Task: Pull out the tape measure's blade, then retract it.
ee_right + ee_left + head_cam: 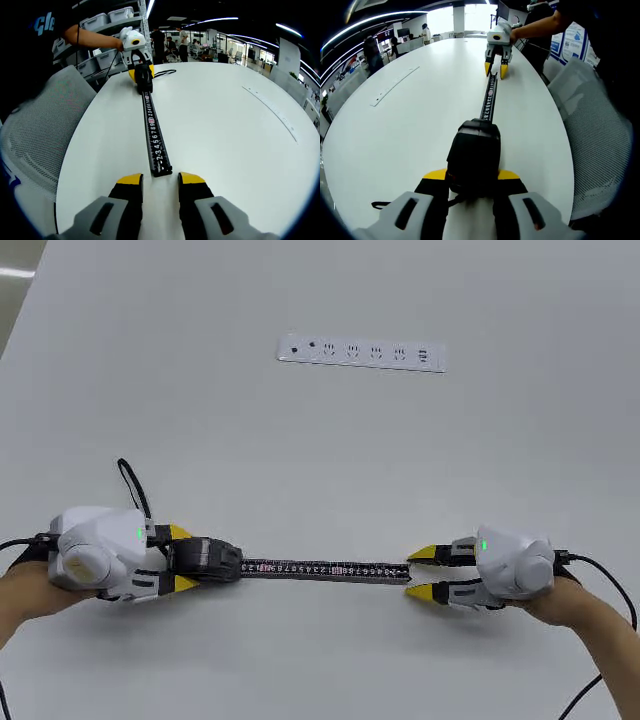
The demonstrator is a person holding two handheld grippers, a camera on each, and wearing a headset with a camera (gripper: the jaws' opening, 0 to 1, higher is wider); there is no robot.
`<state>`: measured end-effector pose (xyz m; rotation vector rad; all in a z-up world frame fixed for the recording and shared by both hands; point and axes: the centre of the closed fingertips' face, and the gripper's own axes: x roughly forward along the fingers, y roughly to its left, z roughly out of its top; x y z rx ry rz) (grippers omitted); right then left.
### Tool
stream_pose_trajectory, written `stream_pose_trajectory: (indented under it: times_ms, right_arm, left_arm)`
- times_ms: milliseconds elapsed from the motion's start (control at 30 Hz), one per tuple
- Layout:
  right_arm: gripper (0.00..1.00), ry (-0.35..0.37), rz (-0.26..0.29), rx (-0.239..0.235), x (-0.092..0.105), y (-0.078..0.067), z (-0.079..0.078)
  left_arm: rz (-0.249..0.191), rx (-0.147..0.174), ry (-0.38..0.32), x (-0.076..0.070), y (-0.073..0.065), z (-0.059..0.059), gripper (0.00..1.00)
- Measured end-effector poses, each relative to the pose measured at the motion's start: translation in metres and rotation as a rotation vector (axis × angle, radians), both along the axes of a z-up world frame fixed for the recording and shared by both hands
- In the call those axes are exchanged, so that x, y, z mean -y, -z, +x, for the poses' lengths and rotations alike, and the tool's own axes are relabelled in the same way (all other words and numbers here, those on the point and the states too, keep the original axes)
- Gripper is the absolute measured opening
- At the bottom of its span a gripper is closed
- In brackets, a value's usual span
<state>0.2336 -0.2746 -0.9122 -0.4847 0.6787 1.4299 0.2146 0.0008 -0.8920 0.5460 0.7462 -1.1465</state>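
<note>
**Spotter:** Your left gripper (185,558) has its fingers clenched on the black tape measure case (210,560), which sits on the white counter (300,440) at your left. The blade (325,569) lies drawn out flat across the counter toward your right gripper (420,572).

**Coach:** Your right fingers are spread apart and grasp nothing. In the right gripper view the blade's end hook (161,171) lies just ahead of the gap between the yellow tips, apart from both.

**Spotter:** So I judge the pull-out is largely made and you're at the turn. It's either one more pinch on the hook to draw further, or the retract.

**Coach:** If you pinch again, come in level and low and centre the hook between the fingers. Close on the metal tip rather than the printed face, so the blade doesn't twist.

**Spotter:** For the retract, hold the case firmly down and in line with the blade. I can't tell from here whether a lock is set, or where the release is on the case.

**Coach:** A free blade probably whips back fast, so guide the tip in with your right fingers rather than letting it fly. The power strip (362,352) is well apart at the far side and isn't in your way.
</note>
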Motion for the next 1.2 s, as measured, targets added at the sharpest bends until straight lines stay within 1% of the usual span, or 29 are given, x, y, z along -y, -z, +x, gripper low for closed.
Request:
stream_pose_trajectory:
  times_ms: [100,267,433,567,667,700,733,800,833,867,933,967,1000,1133,1200]
  right_arm:
    - [0.28,0.005,-0.012,0.005,0.003,0.002,-0.001]
    - [0.31,0.025,-0.012,0.015,0.006,-0.003,-0.002]
    - [0.33,0.047,-0.018,0.023,0.011,-0.004,-0.004]
    - [0.35,0.083,-0.011,0.035,0.013,-0.011,-0.005]
    - [0.37,0.104,-0.008,0.044,0.015,-0.013,-0.006]
    - [0.39,0.116,-0.01,0.044,0.017,-0.014,-0.007]
    - [0.41,0.127,-0.012,0.042,0.018,-0.014,-0.007]
    - [0.42,0.147,-0.003,0.051,0.019,-0.019,-0.009]
    - [0.42,0.153,0.004,0.051,0.019,-0.021,-0.009]
    - [0.42,0.171,0.016,0.053,0.019,-0.024,-0.01]
    - [0.45,0.186,0.012,0.055,0.021,-0.026,-0.011]
    - [0.45,0.198,0.013,0.061,0.022,-0.028,-0.012]
    - [0.46,0.204,0.016,0.062,0.022,-0.03,-0.013]
    - [0.51,0.26,0.016,0.071,0.025,-0.038,-0.016]
    - [0.53,0.272,0.012,0.075,0.026,-0.04,-0.02]
  left_arm:
    - [0.003,0.011,-0.001,0.001,0.001,0.0,0.3]
    - [-0.001,0.019,-0.012,0.0,-0.002,0.0,0.31]
    - [-0.029,0.029,-0.063,-0.004,-0.009,0.0,0.35]
    - [-0.038,0.024,-0.102,-0.01,-0.015,-0.003,0.39]
    - [-0.04,0.018,-0.144,-0.015,-0.019,-0.005,0.4]
    - [-0.049,0.026,-0.162,-0.017,-0.022,-0.006,0.4]
    - [-0.059,0.026,-0.171,-0.017,-0.024,-0.006,0.42]
    - [-0.071,0.017,-0.206,-0.019,-0.027,-0.01,0.44]
    - [-0.073,0.017,-0.215,-0.02,-0.028,-0.011,0.46]
    - [-0.082,0.017,-0.235,-0.021,-0.029,-0.013,0.47]
    - [-0.089,0.012,-0.27,-0.023,-0.03,-0.015,0.49]
    - [-0.088,0.007,-0.3,-0.026,-0.03,-0.018,0.5]
    - [-0.09,0.006,-0.313,-0.027,-0.031,-0.02,0.51]
    - [-0.091,0.008,-0.363,-0.029,-0.037,-0.03,0.58]
    - [-0.093,0.015,-0.393,-0.031,-0.042,-0.033,0.59]
